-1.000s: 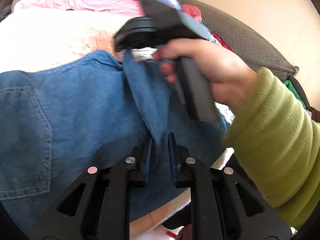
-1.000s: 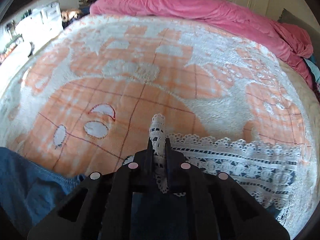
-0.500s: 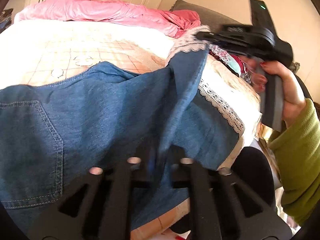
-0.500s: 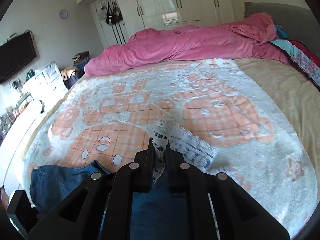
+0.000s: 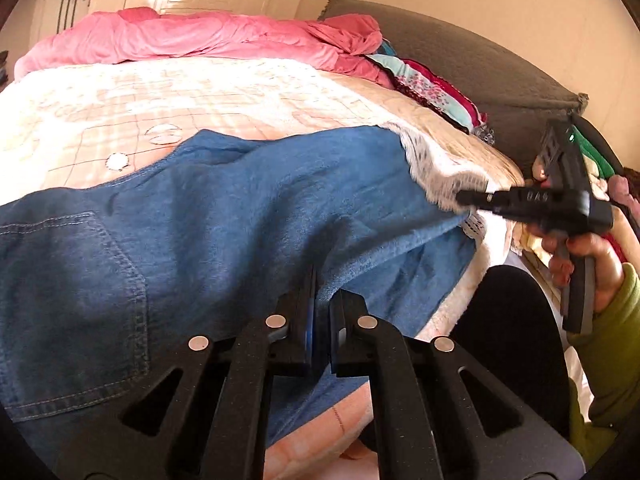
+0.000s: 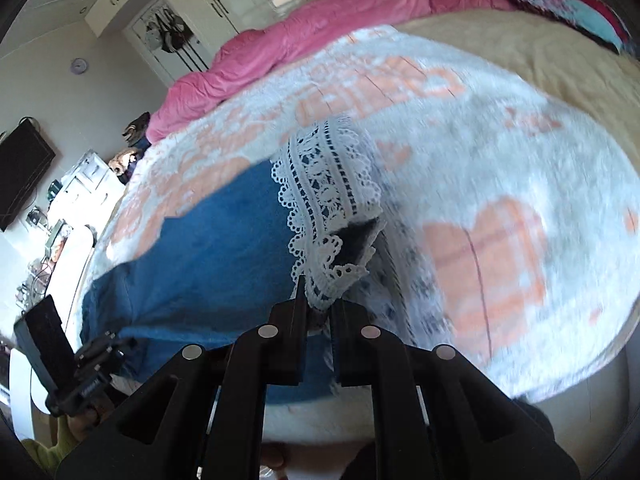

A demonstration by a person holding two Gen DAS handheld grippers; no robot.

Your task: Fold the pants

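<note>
Blue denim pants with a white lace hem lie across the near side of the bed; a back pocket shows at the left. My left gripper is shut on a fold of the denim at the near edge. My right gripper is shut on the lace hem and holds the leg stretched out to the right; it also shows in the left wrist view. The left gripper appears in the right wrist view at the lower left.
The bed has a white and orange fleece blanket and a beige cover. A pink duvet lies bunched along the far side. Colourful clothes and a grey headboard cushion are at the right.
My right gripper has swung the lace-hemmed leg from up over the pants out to the right and lower, spreading the leg flatter. My left gripper keeps its hold on the denim.
</note>
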